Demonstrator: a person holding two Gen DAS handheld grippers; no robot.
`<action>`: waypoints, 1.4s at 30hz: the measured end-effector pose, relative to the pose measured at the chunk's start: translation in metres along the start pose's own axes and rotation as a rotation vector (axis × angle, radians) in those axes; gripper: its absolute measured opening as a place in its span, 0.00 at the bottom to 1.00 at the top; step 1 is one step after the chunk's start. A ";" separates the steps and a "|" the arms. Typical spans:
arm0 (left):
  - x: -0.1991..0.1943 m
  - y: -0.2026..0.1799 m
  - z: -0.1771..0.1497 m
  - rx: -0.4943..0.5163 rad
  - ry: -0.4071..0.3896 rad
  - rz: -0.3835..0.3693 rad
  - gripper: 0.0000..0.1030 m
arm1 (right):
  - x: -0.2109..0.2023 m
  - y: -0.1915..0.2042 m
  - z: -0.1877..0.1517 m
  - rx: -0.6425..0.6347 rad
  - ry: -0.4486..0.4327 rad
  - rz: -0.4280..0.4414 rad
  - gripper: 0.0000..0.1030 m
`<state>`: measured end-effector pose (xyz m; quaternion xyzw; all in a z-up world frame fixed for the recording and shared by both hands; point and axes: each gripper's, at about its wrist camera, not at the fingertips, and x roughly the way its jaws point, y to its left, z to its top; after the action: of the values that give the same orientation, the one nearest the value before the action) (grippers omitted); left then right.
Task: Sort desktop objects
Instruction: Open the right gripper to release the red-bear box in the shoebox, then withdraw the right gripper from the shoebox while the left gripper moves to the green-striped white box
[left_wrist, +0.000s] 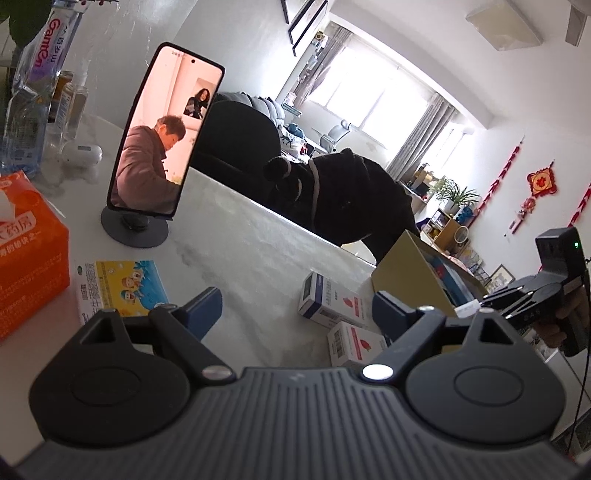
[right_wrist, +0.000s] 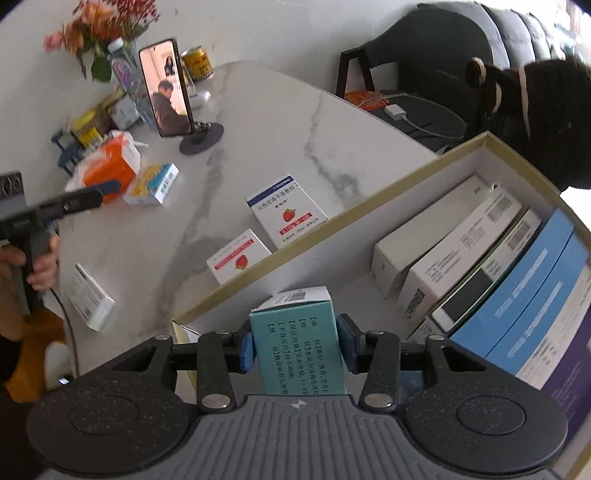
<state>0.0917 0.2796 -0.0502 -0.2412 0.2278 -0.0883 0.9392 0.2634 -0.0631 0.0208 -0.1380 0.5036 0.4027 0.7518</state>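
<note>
We held right gripper (right_wrist: 298, 349) clamped on teal box (right_wrist: 297, 343), above near corner of open storage box (right_wrist: 332, 221). Left gripper (left_wrist: 295, 310) hung empty, fingers apart, over marble table (left_wrist: 251, 251); two strawberry boxes (left_wrist: 332, 306) lay beside storage box.

1. The teal box (right_wrist: 297, 339) runs under the right gripper's (right_wrist: 298, 345) body, so its lower end is hidden.
2. The orange tissue pack (left_wrist: 26, 251) is cut off by the left edge (its print only partly readable).
3. Small print on the boxes in the tray (right_wrist: 332, 221) is too small to read.
4. The water bottle (left_wrist: 37, 92) is cropped at the top.
</note>
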 end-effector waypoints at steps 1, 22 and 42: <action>0.001 0.001 0.000 0.001 0.002 0.000 0.87 | 0.000 -0.003 -0.001 0.020 -0.006 0.018 0.50; -0.003 -0.001 -0.002 0.011 0.011 0.009 0.88 | 0.006 -0.033 -0.001 0.258 -0.024 0.131 0.51; -0.042 -0.008 0.008 0.105 -0.118 0.103 0.95 | 0.009 -0.010 -0.020 0.252 -0.017 0.116 0.58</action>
<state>0.0575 0.2870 -0.0239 -0.1845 0.1791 -0.0370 0.9657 0.2591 -0.0774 0.0024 -0.0095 0.5509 0.3802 0.7429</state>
